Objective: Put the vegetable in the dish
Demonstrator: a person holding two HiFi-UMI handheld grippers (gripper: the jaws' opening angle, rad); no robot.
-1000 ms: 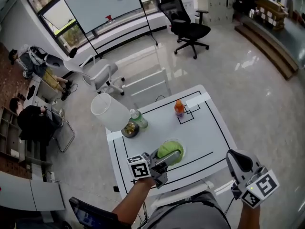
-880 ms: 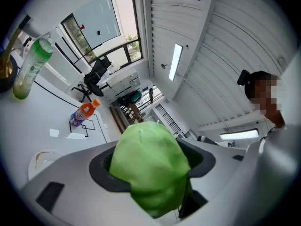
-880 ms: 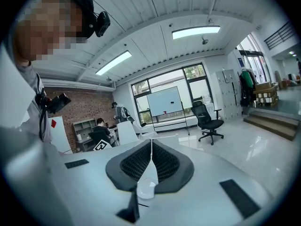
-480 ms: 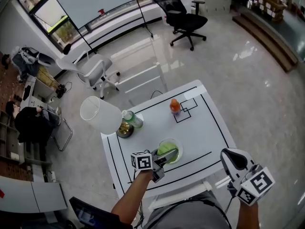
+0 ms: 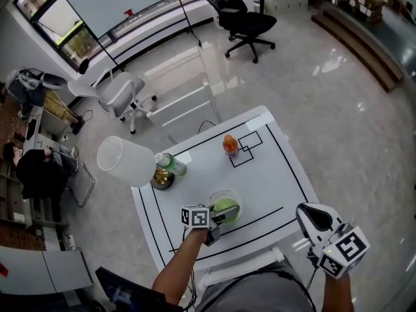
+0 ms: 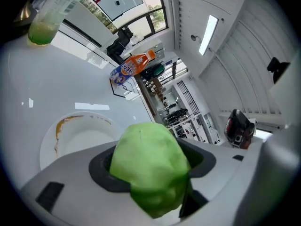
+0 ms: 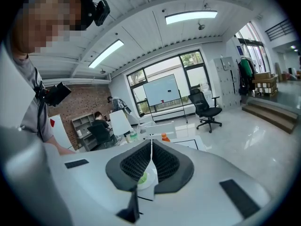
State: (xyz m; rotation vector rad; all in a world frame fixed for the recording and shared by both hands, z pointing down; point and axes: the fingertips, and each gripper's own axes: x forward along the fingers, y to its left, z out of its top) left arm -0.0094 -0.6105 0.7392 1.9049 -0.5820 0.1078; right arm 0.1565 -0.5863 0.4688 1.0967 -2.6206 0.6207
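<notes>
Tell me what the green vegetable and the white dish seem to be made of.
The vegetable is probably a moulded plastic or foam toy. Its surface is smooth, matte and evenly green, with no leaf veins showing. The dish is either glazed ceramic or hard plastic, and I cannot tell which. It is white and glossy, with a brownish smear near its rim.

Dish (image 6: pixel 70 136), near side hidden behind vegetable (image 6: pixel 149 166)
</notes>
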